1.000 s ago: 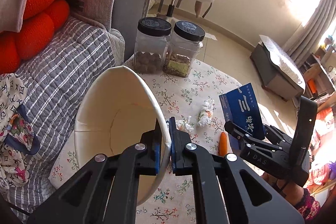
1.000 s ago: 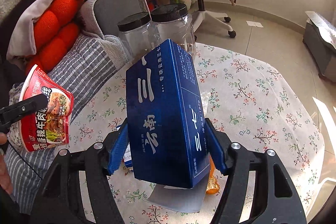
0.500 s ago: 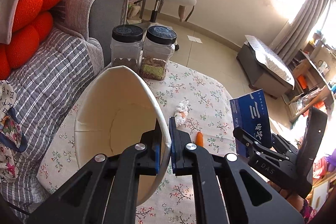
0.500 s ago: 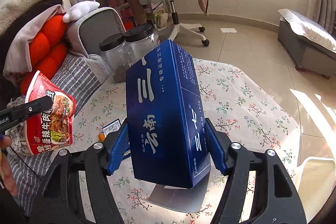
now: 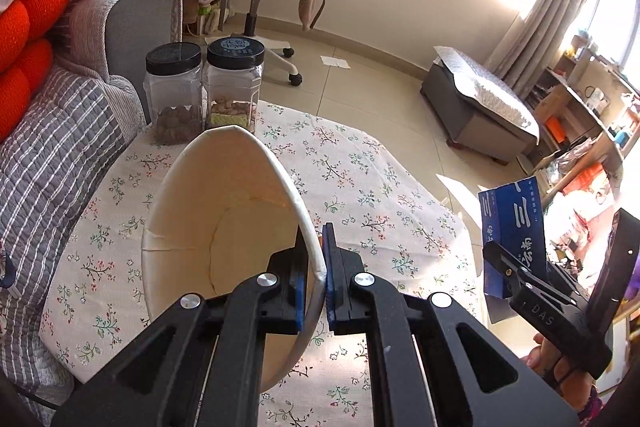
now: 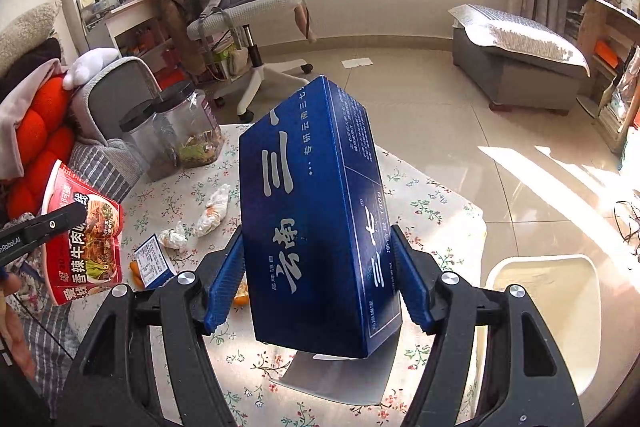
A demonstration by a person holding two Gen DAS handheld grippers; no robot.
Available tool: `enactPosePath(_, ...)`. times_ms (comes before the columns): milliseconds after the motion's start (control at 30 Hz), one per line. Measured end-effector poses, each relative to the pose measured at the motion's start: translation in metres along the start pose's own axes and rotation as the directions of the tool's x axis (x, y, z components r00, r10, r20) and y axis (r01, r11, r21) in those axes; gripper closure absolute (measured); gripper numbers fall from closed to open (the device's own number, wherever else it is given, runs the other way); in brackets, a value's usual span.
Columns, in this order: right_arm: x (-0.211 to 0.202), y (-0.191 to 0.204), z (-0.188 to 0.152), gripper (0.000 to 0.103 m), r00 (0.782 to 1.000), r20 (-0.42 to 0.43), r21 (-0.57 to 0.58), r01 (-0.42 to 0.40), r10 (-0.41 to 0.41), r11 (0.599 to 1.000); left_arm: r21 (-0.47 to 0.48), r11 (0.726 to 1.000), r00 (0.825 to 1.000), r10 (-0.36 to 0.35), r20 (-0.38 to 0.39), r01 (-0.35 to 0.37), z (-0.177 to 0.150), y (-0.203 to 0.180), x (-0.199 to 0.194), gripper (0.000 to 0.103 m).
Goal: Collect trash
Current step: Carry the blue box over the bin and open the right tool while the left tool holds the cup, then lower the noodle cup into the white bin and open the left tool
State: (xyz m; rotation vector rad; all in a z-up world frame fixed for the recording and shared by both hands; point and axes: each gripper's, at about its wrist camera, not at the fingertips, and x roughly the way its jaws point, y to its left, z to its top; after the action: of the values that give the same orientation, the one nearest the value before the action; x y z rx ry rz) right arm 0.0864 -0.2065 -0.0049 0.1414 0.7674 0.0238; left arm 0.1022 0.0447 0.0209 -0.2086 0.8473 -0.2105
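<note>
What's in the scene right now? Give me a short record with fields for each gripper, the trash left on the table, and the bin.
left gripper: shut on the rim of the empty noodle cup
right gripper: shut on the blue box, carried above the table
table: floral cloth; crumpled tissues, small blue card, orange scraps
jars: two, black lids, at the far edge
bin: white, on the floor right of the table

Left gripper: my black plastic linkage arms with triangular cut-outs, silver round screw heads at the pivots, blue pads on the fingers.
Right gripper: same black frame and silver screws, with ribbed blue pads; I read white "DAS" lettering on its side from the left wrist view.
Left body marking: white "nRobot.AI" text.
</note>
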Motion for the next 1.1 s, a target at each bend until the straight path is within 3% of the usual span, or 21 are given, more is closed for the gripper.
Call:
enactPosePath(300,-0.028,-0.079,-0.006,0.037,0.981,0.056,0.116,0.181,-0.188,0.977,0.069,0.998,1.000,-0.008,-0.023,0.010,-0.009,-0.041,0.022,0.096)
enactPosePath(633,-0.034,-0.144,-0.025,0.037,0.919,-0.051,0.191,0.394,-0.392,0.899,0.143,0.989,0.998,-0.018,-0.054,0.026,-0.021,-0.091,0.042,0.096)
enactPosePath(700,-0.035,-0.154,-0.031,0.035,0.914,-0.072,0.182,0.405,-0.399,0.896,0.157,0.987,0.998,-0.030,-0.060,0.039,-0.024,-0.107,0.048,0.096)
enactPosePath(867,-0.051,-0.181,-0.044,0.013,0.893,-0.075,0.200,0.449,-0.443,0.871,0.200,0.976,0.993,-0.073,-0.089,0.090,-0.035,-0.153,0.063,0.096)
enactPosePath(1100,-0.088,-0.232,-0.051,0.010,0.860,-0.025,0.294,0.494,-0.510,0.818,0.257,0.942,0.973,-0.189,-0.130,0.217,-0.055,-0.239,0.085,0.096)
